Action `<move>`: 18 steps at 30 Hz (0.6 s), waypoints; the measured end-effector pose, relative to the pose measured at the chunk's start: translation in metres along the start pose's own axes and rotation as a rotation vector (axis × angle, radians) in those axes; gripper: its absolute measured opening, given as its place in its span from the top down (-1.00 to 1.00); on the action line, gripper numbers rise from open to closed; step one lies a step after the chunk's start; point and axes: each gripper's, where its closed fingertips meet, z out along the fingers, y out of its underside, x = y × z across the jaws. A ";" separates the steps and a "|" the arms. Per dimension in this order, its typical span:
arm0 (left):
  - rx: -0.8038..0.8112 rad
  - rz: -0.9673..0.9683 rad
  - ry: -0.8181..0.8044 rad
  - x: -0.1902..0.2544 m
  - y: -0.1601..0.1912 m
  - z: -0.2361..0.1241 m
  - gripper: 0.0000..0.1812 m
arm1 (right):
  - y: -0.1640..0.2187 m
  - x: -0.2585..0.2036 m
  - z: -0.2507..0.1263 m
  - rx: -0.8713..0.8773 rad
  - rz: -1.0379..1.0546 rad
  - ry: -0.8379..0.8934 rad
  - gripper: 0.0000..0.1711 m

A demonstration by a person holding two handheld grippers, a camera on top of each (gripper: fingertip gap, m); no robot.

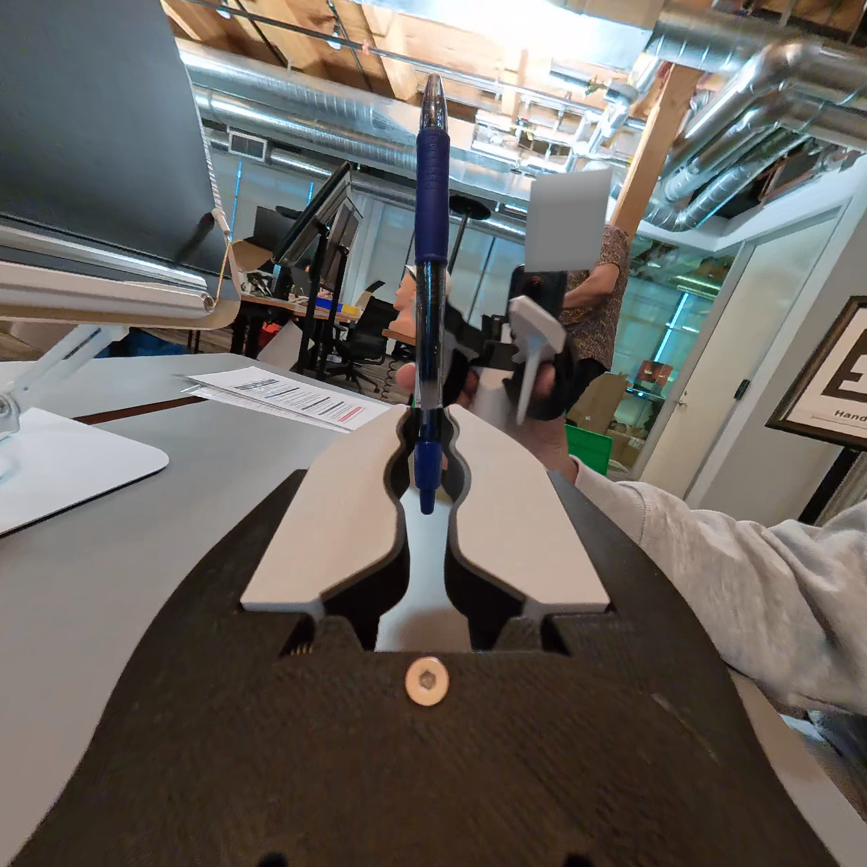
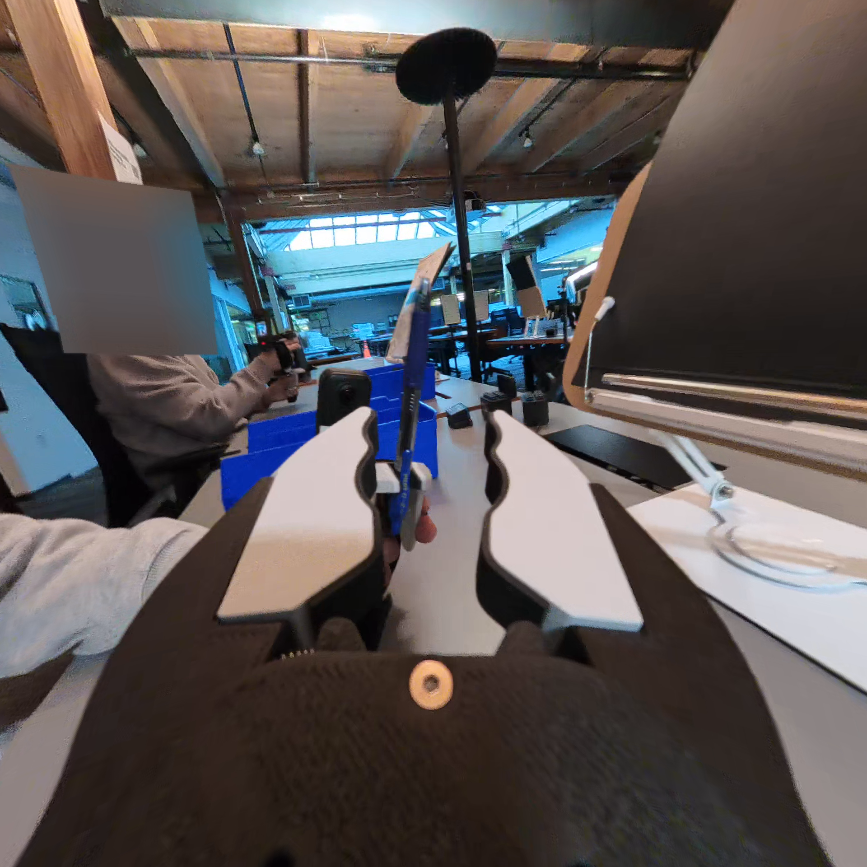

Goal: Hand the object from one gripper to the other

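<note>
In the left wrist view, the left gripper [image 1: 428, 422] is clamped on the pen [image 1: 432, 244] near its clicker end, the wavy inner edges of its pale fingers [image 1: 356, 506] pinching the barrel so that the pen stands straight out ahead of the tips, blue ribbed rubber grip and clear tapered tip farthest away. Beyond and slightly right of the pen, the right gripper [image 1: 497, 356] shows with its pale fingers spread, a hand in a dark glove and a grey sleeve [image 1: 732, 586] behind it. The pen looks slim, smooth and hard on its clear barrel, softer and less slippery on the rubber sleeve. In the right wrist view, the right gripper [image 2: 429, 422] stands wide open, holding nothing; the pen [image 2: 413, 375] rises between its finger lines but towards its left finger, leaning a little right at the top, with the left gripper [image 2: 402, 477] closed on the lower barrel beyond the tips. By my reading the handover is at the approach: the giver has a firm hold and the receiver has not yet closed. The next move would call for centring the open jaws around a free stretch of the pen above the giver's tips, best at the rubber grip, closing squarely, and only then loosening the left. Blue bins [image 2: 328, 436] sit on the desk [image 2: 774, 666] farther ahead.
</note>
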 end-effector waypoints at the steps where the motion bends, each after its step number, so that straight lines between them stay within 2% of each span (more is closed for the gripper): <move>1: -0.005 -0.007 0.006 0.001 0.003 0.002 0.90 | -0.003 -0.007 -0.002 -0.008 -0.019 -0.008 0.48; 6: -0.011 0.024 0.010 0.007 0.009 0.009 0.90 | -0.010 -0.022 -0.001 -0.035 -0.054 -0.025 0.52; 12: -0.046 0.060 0.007 0.020 0.015 0.008 0.90 | 0.001 -0.026 0.007 -0.070 -0.040 -0.038 0.53; 18: -0.085 0.070 0.032 0.037 0.024 0.012 0.90 | 0.002 -0.041 0.016 -0.072 -0.085 -0.059 0.64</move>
